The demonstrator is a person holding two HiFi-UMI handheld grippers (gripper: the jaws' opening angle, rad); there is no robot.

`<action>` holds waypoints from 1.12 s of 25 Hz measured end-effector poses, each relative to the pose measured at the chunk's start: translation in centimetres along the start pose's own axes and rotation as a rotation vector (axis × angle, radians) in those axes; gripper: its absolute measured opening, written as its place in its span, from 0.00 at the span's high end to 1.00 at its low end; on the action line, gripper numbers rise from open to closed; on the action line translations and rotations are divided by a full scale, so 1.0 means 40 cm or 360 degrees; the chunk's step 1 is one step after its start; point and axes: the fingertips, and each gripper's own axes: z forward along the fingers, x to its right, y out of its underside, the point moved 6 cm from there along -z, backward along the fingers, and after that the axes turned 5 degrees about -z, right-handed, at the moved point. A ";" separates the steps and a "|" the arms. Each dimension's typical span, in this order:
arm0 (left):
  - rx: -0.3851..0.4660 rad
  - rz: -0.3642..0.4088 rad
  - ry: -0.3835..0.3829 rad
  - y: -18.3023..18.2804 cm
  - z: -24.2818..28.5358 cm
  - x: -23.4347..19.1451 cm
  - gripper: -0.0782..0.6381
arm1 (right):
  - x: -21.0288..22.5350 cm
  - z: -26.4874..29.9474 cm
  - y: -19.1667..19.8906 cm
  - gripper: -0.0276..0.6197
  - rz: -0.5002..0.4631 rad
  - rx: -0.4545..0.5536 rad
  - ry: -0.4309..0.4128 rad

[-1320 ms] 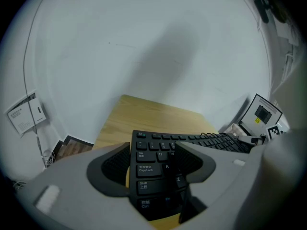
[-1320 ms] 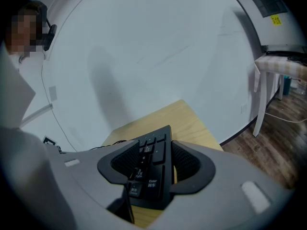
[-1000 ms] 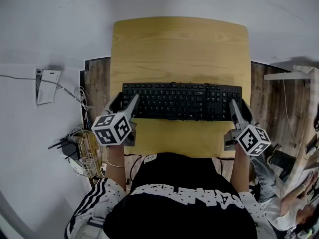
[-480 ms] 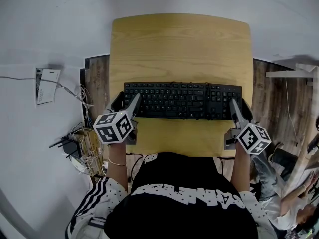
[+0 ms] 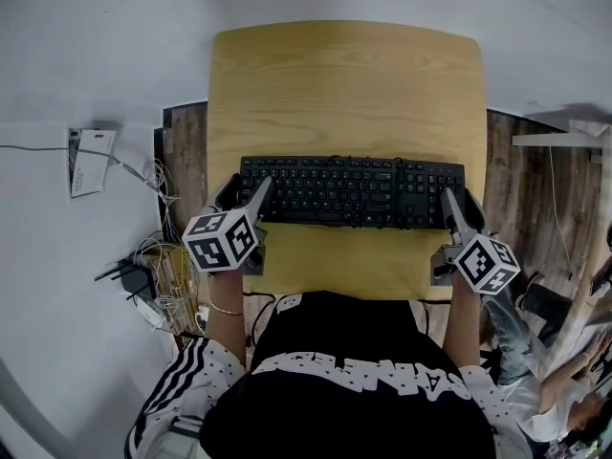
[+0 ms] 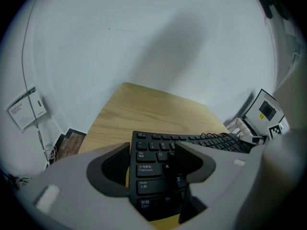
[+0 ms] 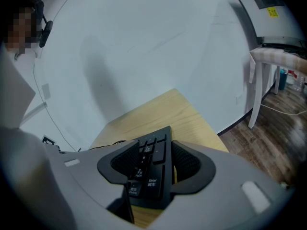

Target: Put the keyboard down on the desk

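Observation:
A black keyboard [image 5: 352,191] lies lengthwise across the near half of the light wooden desk [image 5: 344,84]; whether it touches the top I cannot tell. My left gripper [image 5: 251,195] is shut on the keyboard's left end [image 6: 152,169], the jaws pinching it around the Caps Lock and Shift keys. My right gripper [image 5: 455,210] is shut on the right end [image 7: 149,169], at the number pad. Both marker cubes sit at the desk's near edge, in front of the person's black shirt.
White walls stand behind and left of the desk. Cables and a power strip [image 5: 153,285] lie on the floor at the left. A paper sheet [image 5: 84,163] hangs on the left wall. A white table leg [image 7: 259,90] and wooden floor lie to the right.
The keyboard and both grippers have shifted slightly away from me over the desk. More of the desk top shows in both gripper views. Both grips are unchanged.

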 end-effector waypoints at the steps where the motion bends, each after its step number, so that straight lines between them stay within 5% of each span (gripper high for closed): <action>1: -0.0003 -0.0002 -0.0002 0.002 0.000 -0.001 0.51 | 0.001 0.002 0.002 0.62 -0.0003 -0.0001 0.0000; 28: -0.0083 0.0030 0.0045 0.034 0.019 -0.016 0.51 | 0.007 0.024 0.037 0.59 -0.0021 -0.0080 0.0036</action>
